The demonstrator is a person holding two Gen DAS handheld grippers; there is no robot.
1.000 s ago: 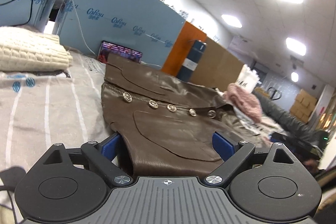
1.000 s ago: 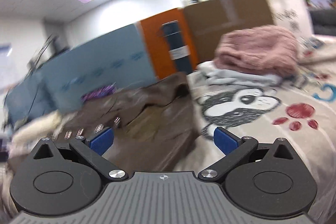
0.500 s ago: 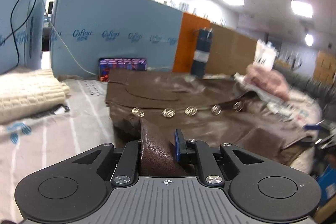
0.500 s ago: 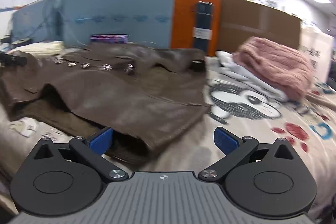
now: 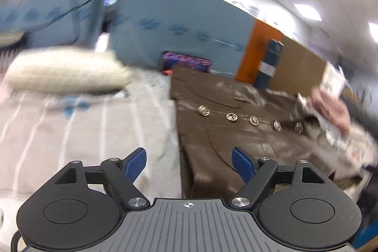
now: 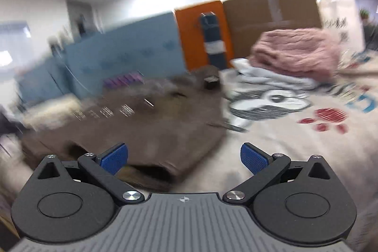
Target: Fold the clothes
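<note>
Left wrist view is showing a striped sheet (image 5: 82, 129) lower left, brown jacket (image 5: 236, 134) lying centre-right, left tool (image 5: 189, 163) gaping empty. Right wrist view alone is showing a raccoon print (image 6: 267, 103), pink knit (image 6: 295, 51) upper right, right tool (image 6: 184, 158) spread wide.

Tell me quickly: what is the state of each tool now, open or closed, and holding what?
Left tool: open, holding nothing, over the edge of the brown jacket.
Right tool: open, holding nothing.

Printed sheet (image 6: 295, 148) covering bed; brown jacket (image 5: 236, 131) spread flat, cream knit (image 5: 63, 73) folded, pink knit (image 6: 295, 53) on pale garments (image 6: 267, 80).
</note>
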